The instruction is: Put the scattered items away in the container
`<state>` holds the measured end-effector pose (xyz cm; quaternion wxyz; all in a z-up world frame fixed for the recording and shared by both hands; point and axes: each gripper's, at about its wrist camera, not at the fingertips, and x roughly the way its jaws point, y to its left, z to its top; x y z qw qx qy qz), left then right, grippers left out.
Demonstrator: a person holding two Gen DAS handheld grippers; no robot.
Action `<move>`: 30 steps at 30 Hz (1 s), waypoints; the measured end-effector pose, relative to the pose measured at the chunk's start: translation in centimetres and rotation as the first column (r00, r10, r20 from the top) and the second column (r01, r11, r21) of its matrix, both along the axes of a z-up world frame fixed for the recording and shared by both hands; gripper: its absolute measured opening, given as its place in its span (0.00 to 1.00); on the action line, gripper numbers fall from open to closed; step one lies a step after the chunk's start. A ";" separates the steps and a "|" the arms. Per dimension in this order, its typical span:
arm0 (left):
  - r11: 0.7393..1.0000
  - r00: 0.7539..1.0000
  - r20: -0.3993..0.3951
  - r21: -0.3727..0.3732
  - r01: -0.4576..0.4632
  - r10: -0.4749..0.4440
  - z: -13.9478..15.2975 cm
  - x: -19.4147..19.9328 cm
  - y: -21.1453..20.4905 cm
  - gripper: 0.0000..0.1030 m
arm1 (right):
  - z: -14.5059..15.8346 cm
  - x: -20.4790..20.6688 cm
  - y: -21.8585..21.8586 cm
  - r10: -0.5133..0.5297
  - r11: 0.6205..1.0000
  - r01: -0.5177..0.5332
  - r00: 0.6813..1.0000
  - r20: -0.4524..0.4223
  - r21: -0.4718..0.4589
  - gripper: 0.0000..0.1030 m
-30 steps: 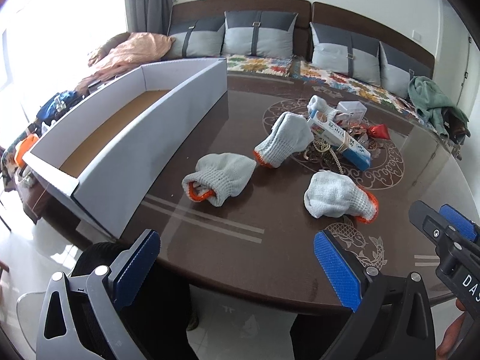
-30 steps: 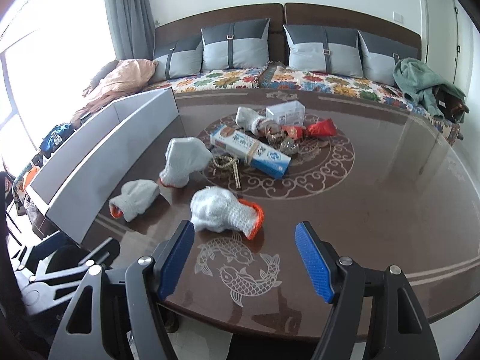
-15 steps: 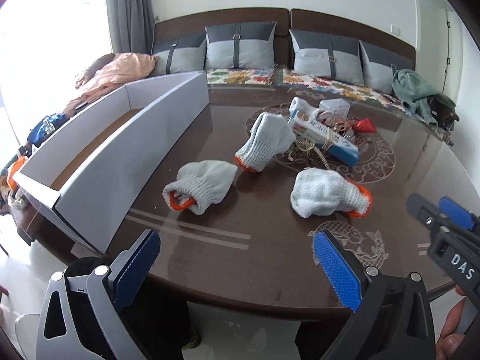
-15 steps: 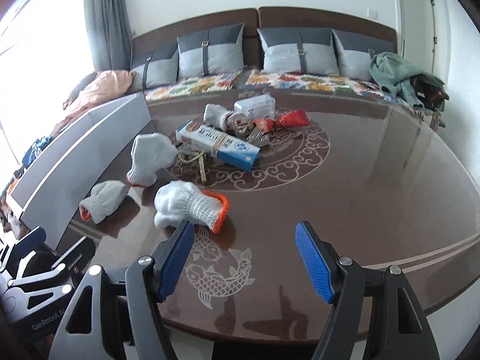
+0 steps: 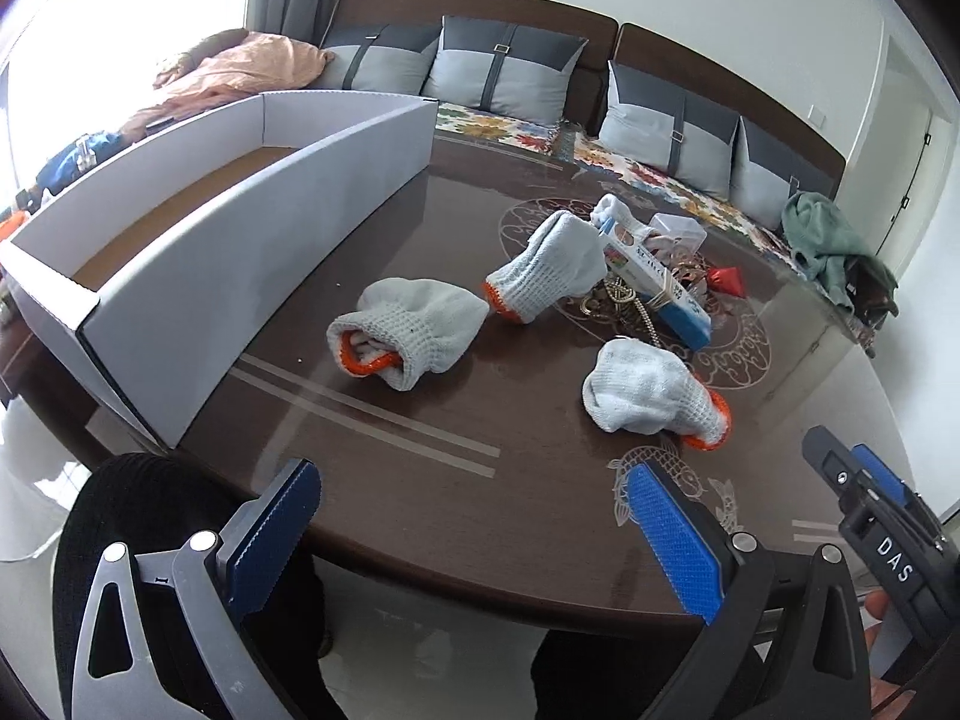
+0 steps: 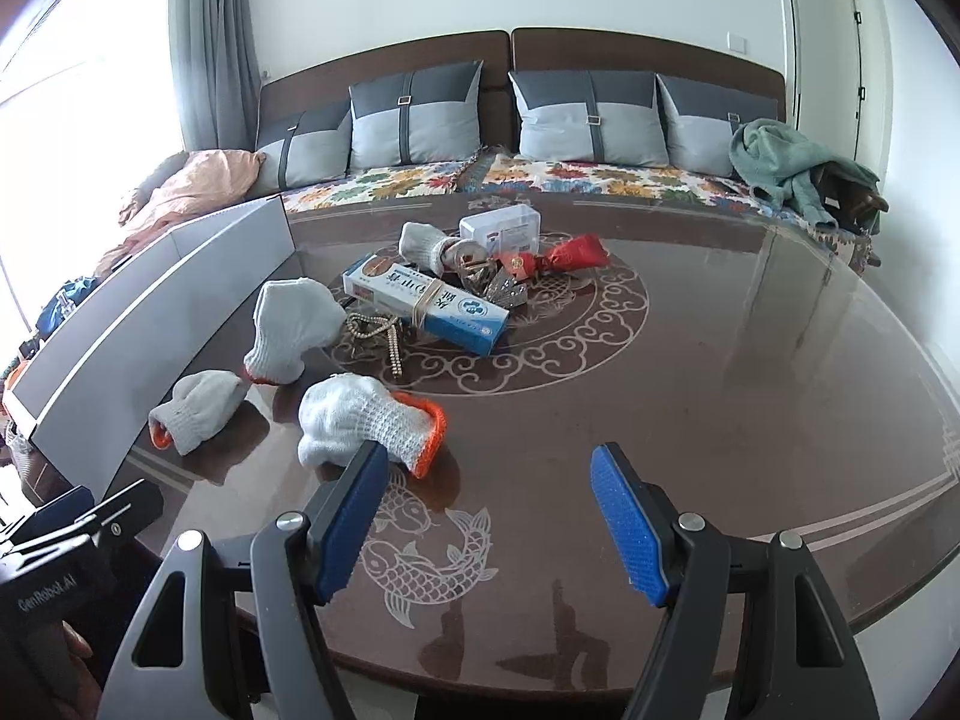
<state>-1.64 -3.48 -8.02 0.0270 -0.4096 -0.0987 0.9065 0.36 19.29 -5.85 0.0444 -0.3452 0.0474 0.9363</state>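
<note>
A long white open box [image 5: 240, 276] stands at the table's left side; it also shows in the right wrist view [image 6: 150, 312]. Three rolled white gloves with orange cuffs lie on the dark table: near-left [image 5: 414, 324] [image 6: 201, 411], middle [image 5: 549, 267] [image 6: 291, 324], and near-right [image 5: 651, 396] [image 6: 366, 426]. Behind them lies a pile: a blue-white carton [image 6: 426, 300], bead chain [image 6: 378, 333], clear plastic box [image 6: 501, 228], red wrapper [image 6: 564, 255]. My left gripper [image 5: 474, 528] is open and empty over the near table edge. My right gripper [image 6: 489, 519] is open and empty, just right of the near-right glove.
A sofa with grey cushions [image 6: 588, 114] runs behind the table, with a green cloth [image 6: 792, 168] at its right end and a peach blanket [image 5: 240, 72] at its left. The table's front edge [image 6: 540, 684] is close below both grippers.
Both grippers have moved forward towards the table and the gloves. The right gripper has drawn close to the near-right glove. Both stay open; no item has moved.
</note>
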 end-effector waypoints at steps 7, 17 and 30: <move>1.000 1.000 -0.001 -0.017 0.010 -0.010 0.2 0.0 0.8 1.00 | -0.7 0.0 -0.6 0.029 1.000 -0.030 0.999 0.012 0.006 0.69; 0.995 0.998 -0.008 -0.082 0.065 -0.065 0.0 0.1 2.2 1.00 | -1.4 -0.2 -1.0 0.052 0.999 -0.052 0.997 0.048 0.002 0.69; 0.995 0.998 0.003 -0.078 0.062 -0.062 -0.2 0.0 1.9 1.00 | -1.6 -0.4 -1.2 0.063 0.998 -0.063 0.996 0.062 0.000 0.69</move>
